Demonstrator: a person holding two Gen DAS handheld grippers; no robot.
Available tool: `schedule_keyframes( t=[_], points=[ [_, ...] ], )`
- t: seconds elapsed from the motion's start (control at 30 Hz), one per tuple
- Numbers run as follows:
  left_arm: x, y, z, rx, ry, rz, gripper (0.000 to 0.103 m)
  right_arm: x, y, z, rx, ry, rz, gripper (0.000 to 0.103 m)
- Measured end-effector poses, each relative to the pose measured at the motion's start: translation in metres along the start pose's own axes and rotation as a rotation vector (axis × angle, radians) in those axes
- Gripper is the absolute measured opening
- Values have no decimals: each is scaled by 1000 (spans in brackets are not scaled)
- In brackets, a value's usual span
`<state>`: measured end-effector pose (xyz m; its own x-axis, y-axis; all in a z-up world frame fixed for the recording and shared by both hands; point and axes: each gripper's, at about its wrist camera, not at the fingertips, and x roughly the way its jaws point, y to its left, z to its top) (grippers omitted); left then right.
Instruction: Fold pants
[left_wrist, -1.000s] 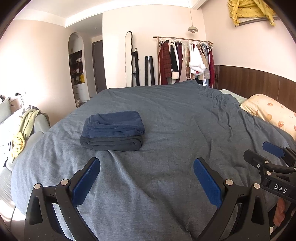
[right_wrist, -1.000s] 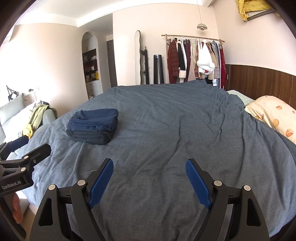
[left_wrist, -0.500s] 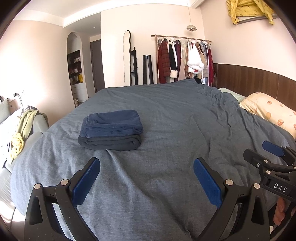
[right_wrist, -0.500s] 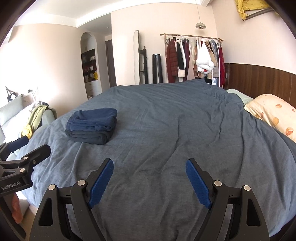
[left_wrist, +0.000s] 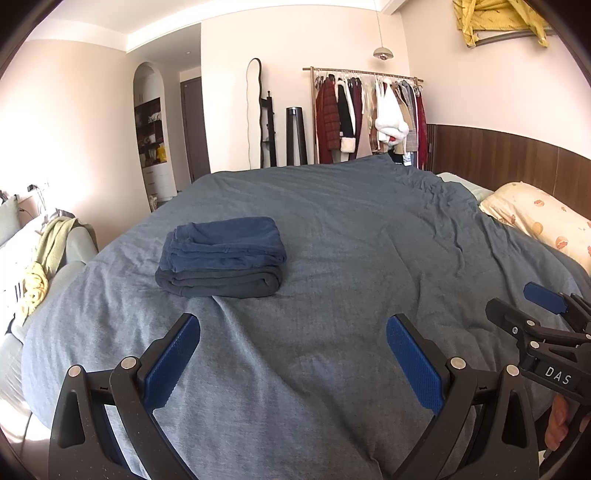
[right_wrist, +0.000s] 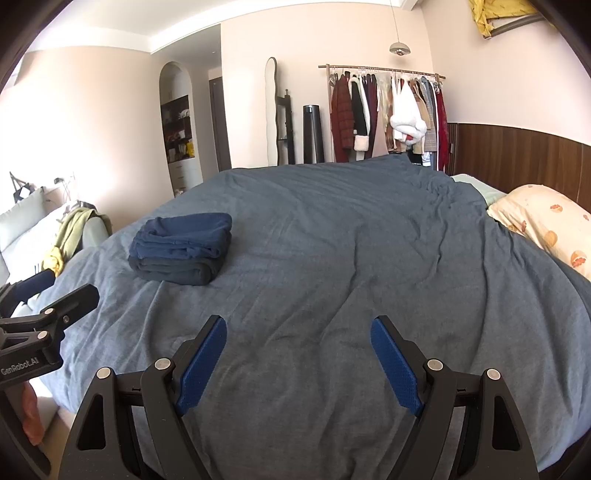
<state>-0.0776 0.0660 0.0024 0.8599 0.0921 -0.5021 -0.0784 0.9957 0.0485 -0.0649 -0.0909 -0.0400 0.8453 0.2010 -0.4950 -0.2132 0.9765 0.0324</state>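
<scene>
Already folded, both pants sit in one stack on the bed — blue pair on top, dark grey pair under it. From my left gripper the stack lies ahead and slightly left, well apart from the pads; from my right gripper it lies far off to the left, further still. So my left is the nearer one. The stack's long side runs across my view, its rounded fold edge facing me. Both my grippers hang spread wide over bare cover, grasping nothing. I see no unfolded pants — I'd judge the folding done.
</scene>
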Motion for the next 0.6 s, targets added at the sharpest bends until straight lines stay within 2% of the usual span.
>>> schedule_keyframes(
  t=[0.3, 0.6],
  points=[
    [3, 6, -2, -35, 11, -14, 103, 2, 0, 0, -6, 0, -10, 81],
    [6, 5, -4, -14, 12, 6, 103, 9, -1, -4, -8, 8, -13, 81]
  ],
)
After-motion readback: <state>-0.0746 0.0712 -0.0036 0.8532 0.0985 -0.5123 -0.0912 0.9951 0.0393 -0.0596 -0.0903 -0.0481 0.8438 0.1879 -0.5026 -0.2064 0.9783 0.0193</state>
